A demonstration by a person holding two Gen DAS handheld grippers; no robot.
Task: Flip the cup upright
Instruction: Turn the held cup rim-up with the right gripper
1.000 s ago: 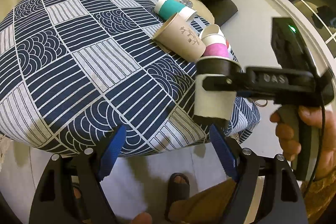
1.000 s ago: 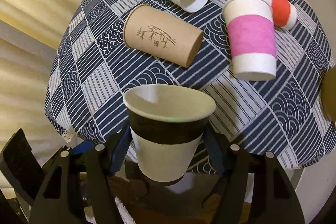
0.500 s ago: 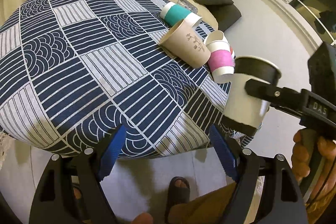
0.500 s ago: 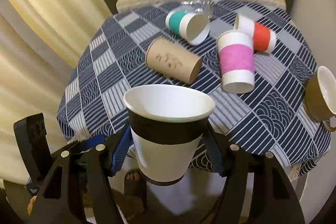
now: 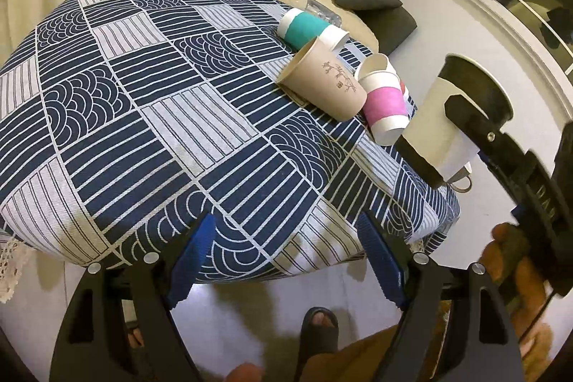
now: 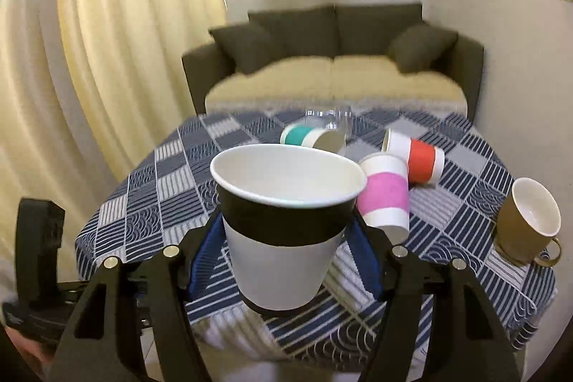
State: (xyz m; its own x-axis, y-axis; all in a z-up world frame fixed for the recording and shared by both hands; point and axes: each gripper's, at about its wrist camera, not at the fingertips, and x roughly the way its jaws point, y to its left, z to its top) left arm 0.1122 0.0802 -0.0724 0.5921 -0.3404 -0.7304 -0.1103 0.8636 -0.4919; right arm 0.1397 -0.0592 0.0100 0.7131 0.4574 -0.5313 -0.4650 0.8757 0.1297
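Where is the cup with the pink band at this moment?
The pink-banded cup stands upside down on the tablecloth, just right of the held black-and-white cup in the right wrist view, with the red-banded cup lying behind it.

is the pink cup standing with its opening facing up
No, the pink cup stands upside down on the tablecloth, wide rim down and narrow base on top.

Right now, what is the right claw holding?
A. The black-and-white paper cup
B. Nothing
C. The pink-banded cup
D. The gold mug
A: the right claw is shut on the black-and-white paper cup, mouth up and off the table, while the pink-banded cup and the gold mug sit on the tablecloth.
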